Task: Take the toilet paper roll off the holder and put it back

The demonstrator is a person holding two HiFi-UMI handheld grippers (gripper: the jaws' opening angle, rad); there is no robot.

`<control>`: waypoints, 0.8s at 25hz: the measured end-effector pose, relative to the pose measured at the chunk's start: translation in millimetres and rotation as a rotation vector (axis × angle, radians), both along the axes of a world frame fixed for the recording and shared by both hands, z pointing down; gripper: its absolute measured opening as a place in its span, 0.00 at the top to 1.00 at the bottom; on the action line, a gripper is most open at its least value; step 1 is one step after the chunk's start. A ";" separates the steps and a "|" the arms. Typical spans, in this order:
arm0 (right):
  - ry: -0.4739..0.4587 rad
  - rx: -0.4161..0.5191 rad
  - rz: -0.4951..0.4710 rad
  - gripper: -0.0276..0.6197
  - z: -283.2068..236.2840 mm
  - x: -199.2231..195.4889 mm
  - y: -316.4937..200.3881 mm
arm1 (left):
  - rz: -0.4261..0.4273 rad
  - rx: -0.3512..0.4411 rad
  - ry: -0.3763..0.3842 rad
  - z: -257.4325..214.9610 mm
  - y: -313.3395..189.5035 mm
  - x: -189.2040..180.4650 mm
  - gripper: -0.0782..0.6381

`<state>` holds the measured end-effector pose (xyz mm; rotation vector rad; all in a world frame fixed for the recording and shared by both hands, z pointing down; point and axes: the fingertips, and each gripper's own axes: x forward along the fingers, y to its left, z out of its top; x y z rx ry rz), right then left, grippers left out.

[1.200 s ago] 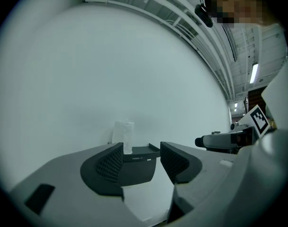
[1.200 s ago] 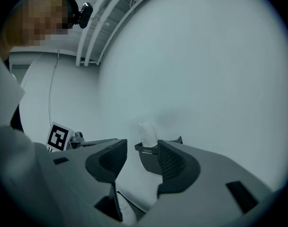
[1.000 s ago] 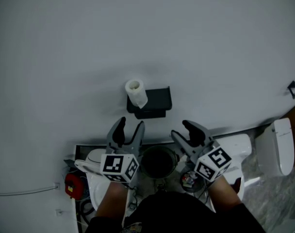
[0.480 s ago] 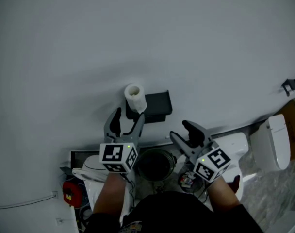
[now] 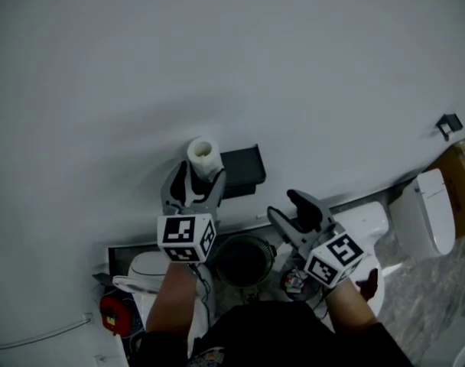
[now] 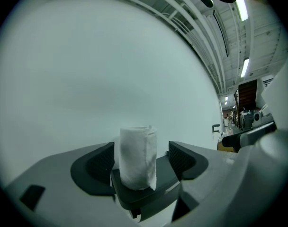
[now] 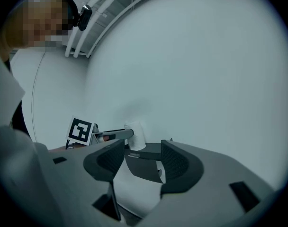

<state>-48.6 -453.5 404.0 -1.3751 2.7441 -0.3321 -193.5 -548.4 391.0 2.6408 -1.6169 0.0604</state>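
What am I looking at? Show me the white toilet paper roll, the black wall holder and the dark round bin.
white toilet paper roll (image 6: 138, 156), left gripper view, middle of its paper side.
black wall holder (image 5: 244, 167), head view, its flat dark face.
dark round bin (image 5: 246, 259), head view, its dark interior.

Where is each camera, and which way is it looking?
Head view: on the person's head, looking steeply down a wall; shows both forearms, left gripper and right gripper.
Left gripper view: rides the left gripper, faces the wall; its opening jaws flank the roll on the holder.
Right gripper view: rides the right gripper, faces the wall; open jaws, nothing between.
Shared: all see roll and holder.
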 end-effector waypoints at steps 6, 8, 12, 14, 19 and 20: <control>0.005 -0.014 0.042 0.60 6.4 12.3 0.9 | 0.028 -0.002 -0.023 5.0 -12.3 11.4 0.42; 0.006 -0.018 0.054 0.60 7.7 14.7 -0.4 | 0.029 0.000 -0.027 5.6 -16.3 12.2 0.42; 0.003 -0.025 0.072 0.61 7.8 19.7 -4.3 | 0.021 0.007 -0.043 4.9 -22.2 13.6 0.42; 0.001 -0.028 0.078 0.61 9.7 20.4 -5.9 | 0.018 0.006 -0.045 5.7 -25.4 13.3 0.42; -0.001 -0.034 0.091 0.61 14.8 23.8 -6.7 | 0.002 0.016 -0.046 6.2 -31.0 12.0 0.42; -0.002 -0.036 0.093 0.61 14.8 25.8 -7.1 | -0.003 0.015 -0.047 6.3 -32.1 12.2 0.42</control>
